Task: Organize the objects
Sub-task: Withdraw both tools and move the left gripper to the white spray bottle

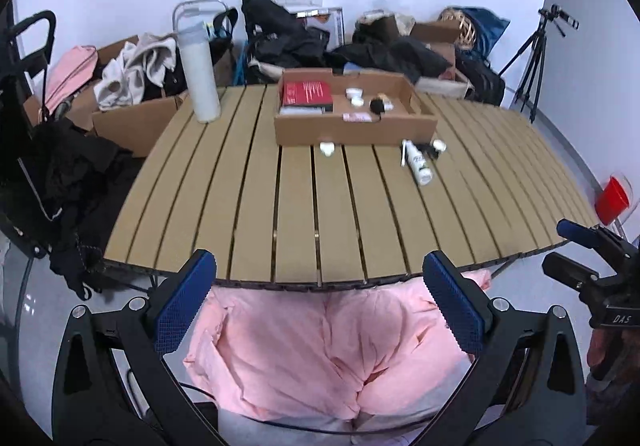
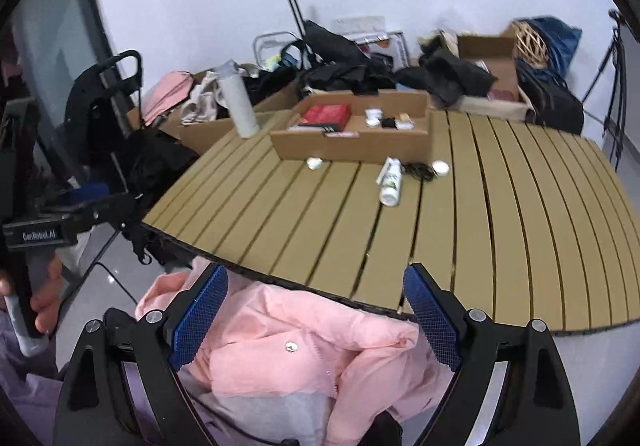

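Grippers: your left gripper (image 1: 318, 298) and right gripper (image 2: 314, 310) both stand wide, holding nothing, low in frame.
Bottle: white bottle (image 1: 417, 162) lies at centre right, near cardboard box (image 1: 354, 126).
Risk: it may roll if you nudge it.
Cable: black cable (image 2: 418, 170) beside it could snag.

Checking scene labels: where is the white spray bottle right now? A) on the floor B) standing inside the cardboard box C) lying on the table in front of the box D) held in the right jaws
C: the white spray bottle lies on its side on the slatted table, just in front of the cardboard box; both grippers are open and hold nothing.
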Motion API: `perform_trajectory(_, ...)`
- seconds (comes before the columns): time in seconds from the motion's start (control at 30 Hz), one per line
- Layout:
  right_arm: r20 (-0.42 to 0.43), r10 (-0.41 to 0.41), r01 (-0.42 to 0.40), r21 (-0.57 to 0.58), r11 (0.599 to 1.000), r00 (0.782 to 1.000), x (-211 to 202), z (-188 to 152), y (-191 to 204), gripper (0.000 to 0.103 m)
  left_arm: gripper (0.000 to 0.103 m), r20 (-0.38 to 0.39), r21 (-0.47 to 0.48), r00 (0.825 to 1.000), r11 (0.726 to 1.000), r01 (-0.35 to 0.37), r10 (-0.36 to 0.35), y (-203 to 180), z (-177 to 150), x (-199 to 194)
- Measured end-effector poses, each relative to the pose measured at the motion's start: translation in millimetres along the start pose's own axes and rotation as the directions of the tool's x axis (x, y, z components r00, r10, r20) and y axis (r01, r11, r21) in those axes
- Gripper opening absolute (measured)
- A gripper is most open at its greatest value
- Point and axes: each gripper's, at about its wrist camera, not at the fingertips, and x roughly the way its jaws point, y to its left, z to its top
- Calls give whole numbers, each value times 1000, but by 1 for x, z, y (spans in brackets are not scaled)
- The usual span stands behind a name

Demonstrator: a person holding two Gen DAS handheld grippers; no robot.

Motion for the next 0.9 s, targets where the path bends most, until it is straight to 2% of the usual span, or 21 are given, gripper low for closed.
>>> perform_trajectory(0.07,-15,-10,10,19,1000,1000,9,-3,-8,92,103,2,9,1000,1000,22,-22,-8,1,15)
perform_trajectory(0.17,-38,-31,33,72,997,999,24,-4,-30,92,103,25,39,994,994,102,-103,-33,10,43)
perform_trajectory(0.33,-41,-77,82,137,987,996,35,6,-67,92,100,-27,107,980,975,197,-195,-96,50,124)
perform_trajectory(0.43,-53,-120,127,159,979,991,42,13,-92,92,73,-111,127,968,963,238,-224,-130,67,180)
perform_trajectory(0.5,-62,-132,141,175,974,989,50,17,-107,92,72,-153,126,962,961,245,-225,-148,76,217)
perform_trajectory(0.6,-86,-146,161,199,967,986,72,25,-133,92,72,-171,99,963,968,229,-210,-162,85,254)
perform_trajectory(0.7,-99,-139,157,218,963,985,96,33,-150,92,60,-202,116,967,976,184,-158,-171,90,285)
perform_trajectory(0.73,-102,-132,152,221,963,986,103,34,-154,92,45,-202,128,972,980,149,-121,-172,88,294)
perform_trajectory(0.77,-109,-123,145,224,964,986,112,37,-159,92,25,-211,130,970,980,151,-122,-171,87,298)
perform_trajectory(0.9,-118,-98,121,206,971,988,142,51,-167,92,24,-230,137,959,970,199,-164,-154,80,293)
